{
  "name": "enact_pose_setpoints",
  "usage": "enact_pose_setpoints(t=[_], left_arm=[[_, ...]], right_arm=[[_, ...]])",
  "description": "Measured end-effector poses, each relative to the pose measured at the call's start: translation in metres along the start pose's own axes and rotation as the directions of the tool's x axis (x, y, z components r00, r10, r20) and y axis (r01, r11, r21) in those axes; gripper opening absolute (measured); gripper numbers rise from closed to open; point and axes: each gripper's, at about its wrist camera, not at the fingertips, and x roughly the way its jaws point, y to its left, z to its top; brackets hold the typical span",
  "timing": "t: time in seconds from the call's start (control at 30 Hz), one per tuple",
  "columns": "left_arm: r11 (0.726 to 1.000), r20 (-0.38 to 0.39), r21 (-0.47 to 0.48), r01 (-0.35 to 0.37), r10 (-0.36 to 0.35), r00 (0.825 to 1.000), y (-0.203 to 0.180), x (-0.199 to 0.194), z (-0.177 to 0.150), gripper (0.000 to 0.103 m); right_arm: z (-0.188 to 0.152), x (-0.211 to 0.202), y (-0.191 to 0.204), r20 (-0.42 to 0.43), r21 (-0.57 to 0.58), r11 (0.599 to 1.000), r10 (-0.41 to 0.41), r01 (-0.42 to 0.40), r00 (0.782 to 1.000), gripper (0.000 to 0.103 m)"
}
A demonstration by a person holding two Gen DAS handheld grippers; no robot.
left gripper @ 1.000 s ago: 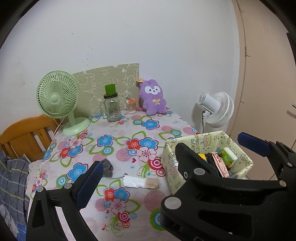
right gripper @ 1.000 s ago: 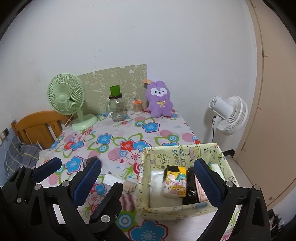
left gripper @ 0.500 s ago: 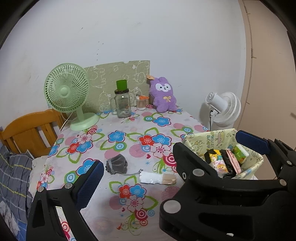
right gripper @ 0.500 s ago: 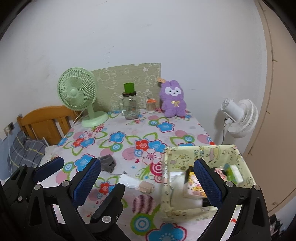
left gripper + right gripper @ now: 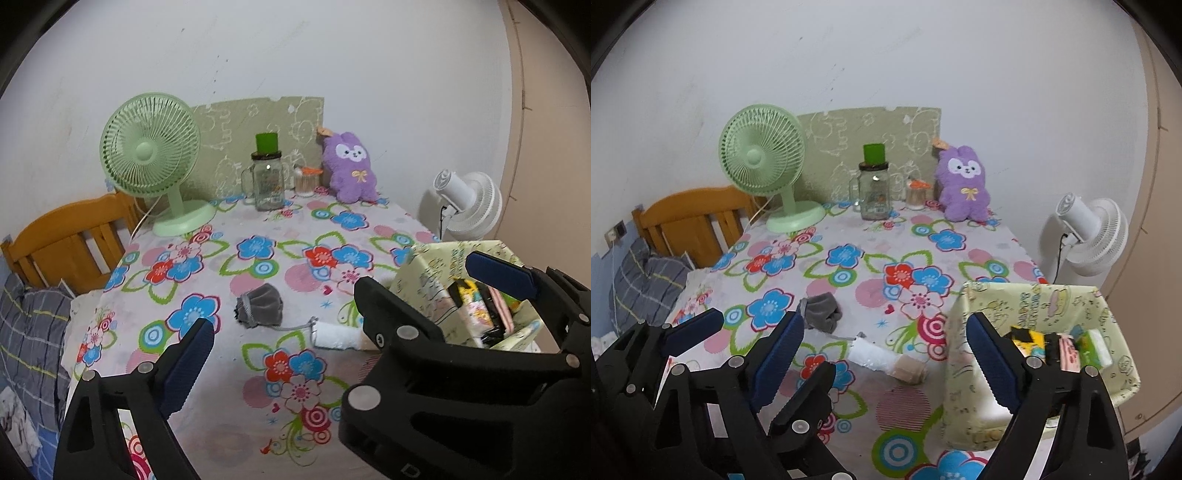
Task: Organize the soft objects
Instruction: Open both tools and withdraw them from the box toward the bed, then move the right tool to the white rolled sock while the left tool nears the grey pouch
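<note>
On the floral table point(image 5: 258, 406): one grey pouch point(image 5: 259, 305), one white roll point(image 5: 334, 335), one purple plush point(image 5: 351, 168).

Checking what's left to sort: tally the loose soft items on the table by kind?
Grey drawstring pouch: 1
White rolled bundle: 1
Purple plush bunny: 1
Total: 3, all outside the fabric bin.

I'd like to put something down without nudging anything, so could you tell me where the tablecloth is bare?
The widest bare stretch lies mid-table, between the green fan and glass jar at the back and the grey pouch nearer us. It is crowded along the wall, with the purple plush, and in front, where the white roll lies beside the fabric box.
</note>
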Motion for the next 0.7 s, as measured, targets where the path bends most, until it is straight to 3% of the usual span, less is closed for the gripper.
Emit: enact_pose_setpoints(t=[0.37,0.7], left_arm=[[1.000,-0.050,-0.006,-0.028,0.028,0.998,0.018,0.024,-0.011,0.093],[0.998,-0.119,-0.048,-0.029,0.023,0.993,0.036,0.052,-0.024,0.087]], right_arm=[[-0.006,0.028,0.017,-0.042,-0.038,0.999,0.020,-0.021,0.999,0.080],[-0.016,0.063,0.028,-0.122,-0.064,0.997,0.032,-0.040,0.992,0.078]])
